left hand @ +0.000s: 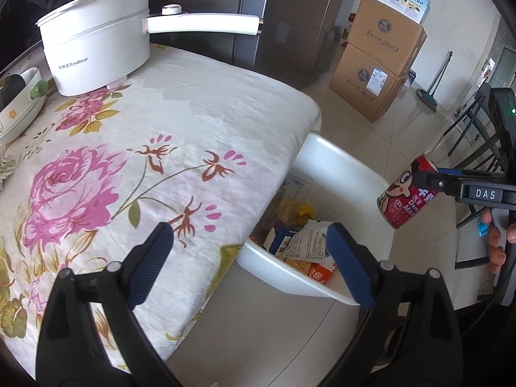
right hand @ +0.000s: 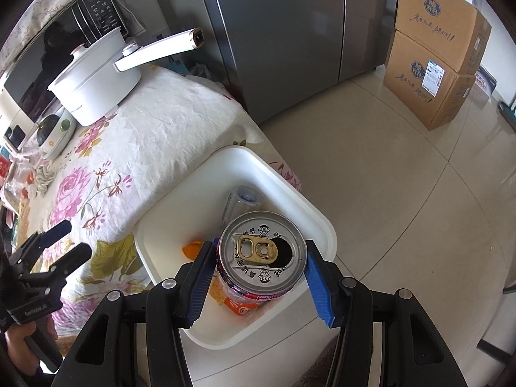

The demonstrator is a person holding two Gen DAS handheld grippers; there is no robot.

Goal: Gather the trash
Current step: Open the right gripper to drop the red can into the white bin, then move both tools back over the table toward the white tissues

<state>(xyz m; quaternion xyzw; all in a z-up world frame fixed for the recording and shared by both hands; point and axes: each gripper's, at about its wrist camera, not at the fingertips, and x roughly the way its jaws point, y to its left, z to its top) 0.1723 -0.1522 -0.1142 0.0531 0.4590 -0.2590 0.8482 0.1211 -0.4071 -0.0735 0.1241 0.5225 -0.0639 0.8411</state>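
The right gripper (right hand: 258, 274) is clamped by its blue-padded fingers (right hand: 201, 277) on the sides of a red printed aluminium drink can (right hand: 262, 254), opened, pull-tab end toward the camera, held above the white rectangular plastic bin (right hand: 283, 180) that stands on the floor against the table edge. In the left wrist view the same can is seen tilted in the air over the bin's far side, not yet inside it. The left gripper (left hand: 251, 258) is spread wide with nothing between its pads, hanging over the table corner and the bin's near rim. Mixed wrappers and paper packets (left hand: 306, 242) already lie in the bin, and a clear plastic bottle (right hand: 243, 198) rests against its far wall. Step in hand is judged to be the can drop: the can should be carried over the bin's middle, lowered close to the contents, and the fingers parted only then, so bounce-out is avoided; a tip toward the open mouth could spill any liquid left inside. The left gripper is best kept clear of the drop path. Further off, a rose-patterned white tablecloth (left hand: 193, 135) is seen on the table, with a white electric pot with a long handle (left hand: 96, 48) at its back and stacked brown cardboard boxes (left hand: 380, 61) on the tiled floor beyond.
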